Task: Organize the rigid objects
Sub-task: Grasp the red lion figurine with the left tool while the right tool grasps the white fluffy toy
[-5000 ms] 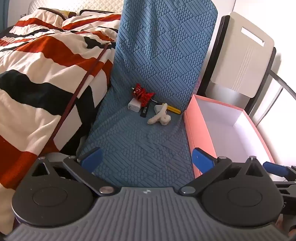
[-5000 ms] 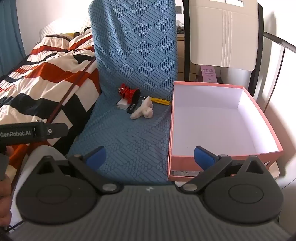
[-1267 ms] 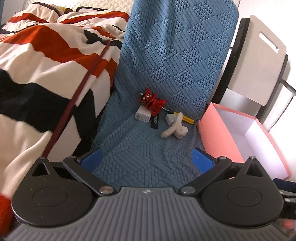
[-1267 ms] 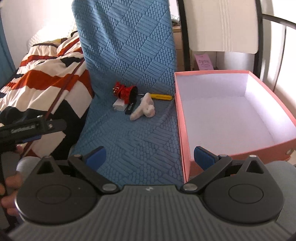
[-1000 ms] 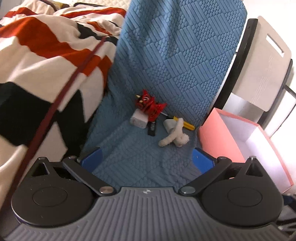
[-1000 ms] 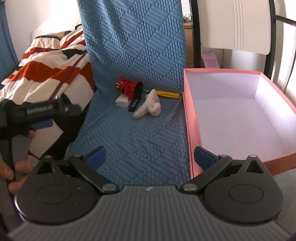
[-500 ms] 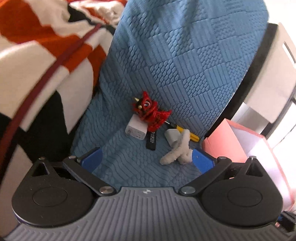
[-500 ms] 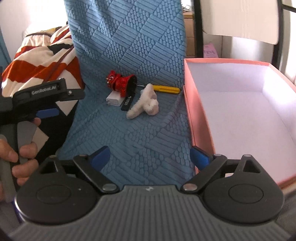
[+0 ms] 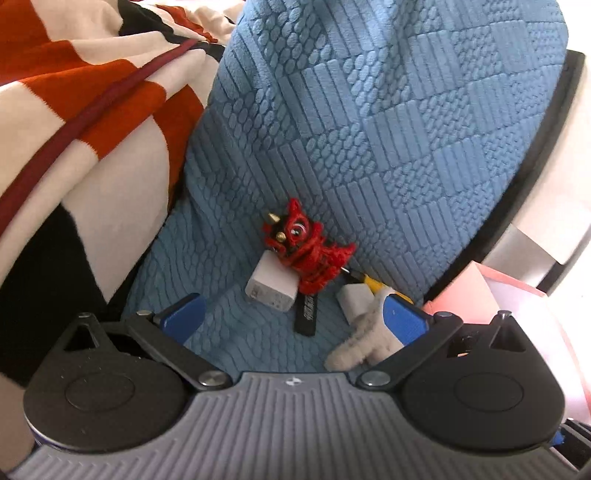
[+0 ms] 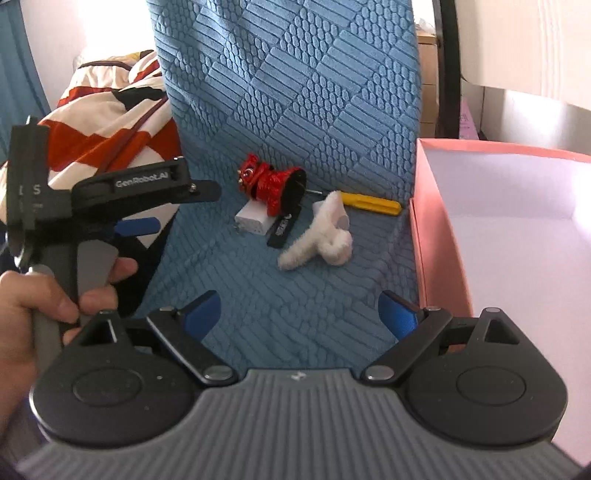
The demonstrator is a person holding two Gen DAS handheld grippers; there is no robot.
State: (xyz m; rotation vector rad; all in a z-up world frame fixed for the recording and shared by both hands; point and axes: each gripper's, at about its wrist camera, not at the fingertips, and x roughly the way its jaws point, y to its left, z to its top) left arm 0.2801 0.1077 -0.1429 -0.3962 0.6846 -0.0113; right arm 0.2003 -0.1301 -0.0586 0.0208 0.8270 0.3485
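I've pushed my left tool (image 9: 291, 314), spread wide, close to the white plastic charger block (image 9: 271, 282) beside the red lion figurine (image 9: 308, 253), so a first pick looks near, while my right tool (image 10: 301, 314) hangs spread and empty by the empty pink cardboard box (image 10: 424, 236).

**Blue quilted chair beside a striped bed**

A chair under a blue textured cover (image 10: 295, 92) fills the middle, its back rising toward 12 o'clock. At 9 to 10 o'clock lies a bed with a red, white and black striped blanket (image 9: 92, 92). A black metal frame (image 10: 447, 66) holding a white panel (image 10: 535, 44) stands at 1 o'clock. Bright daylight washes out the wall (image 10: 92, 33) at 11 o'clock.
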